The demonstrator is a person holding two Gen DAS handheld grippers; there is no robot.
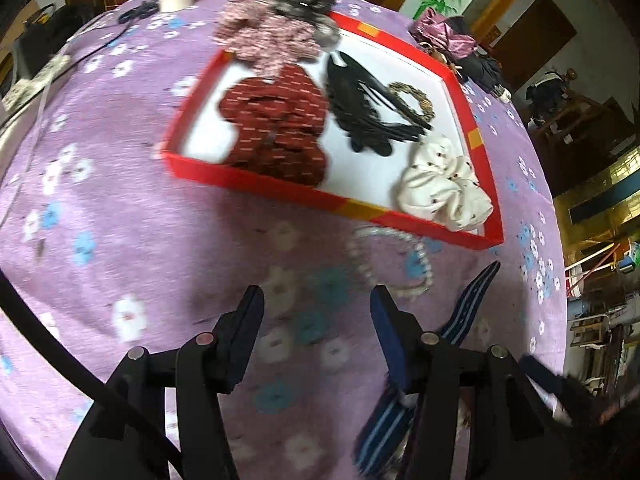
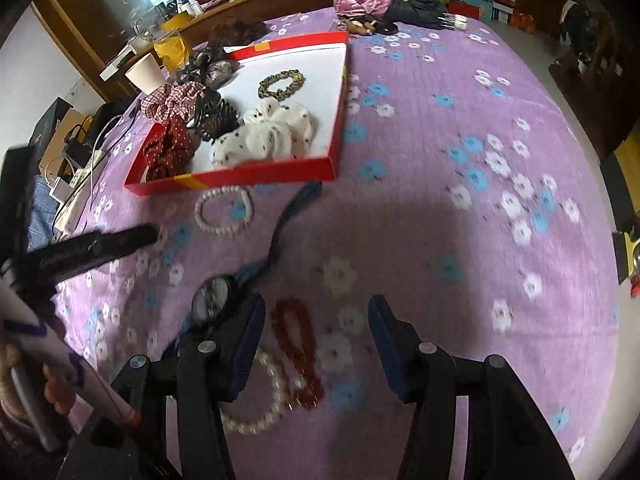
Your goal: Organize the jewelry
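Both claws stand apart and hold nothing. My left gripper hovers low over the purple flowered cloth, just short of the red tray; I judge it is lined up that way because the white bead bracelet lies on the cloth right beside the tray's near wall, a little ahead of the right-hand finger, and is the closest loose piece. The striped watch band passes under that same finger, so a careless closing could catch the strap instead. My right gripper sits farther back, with the red bead bracelet between its fingers and a longer pearl strand touching or overlapping it below; motion blur keeps me from saying which. The watch lies just outside the left finger. The tray already holds the soft items: dark red scrunchie, black claw clip, leopard hair tie and white spotted scrunchie, with bare white floor between them, presumably left for the beads. Jewelry remains outside the tray, so sorting looks partway done.
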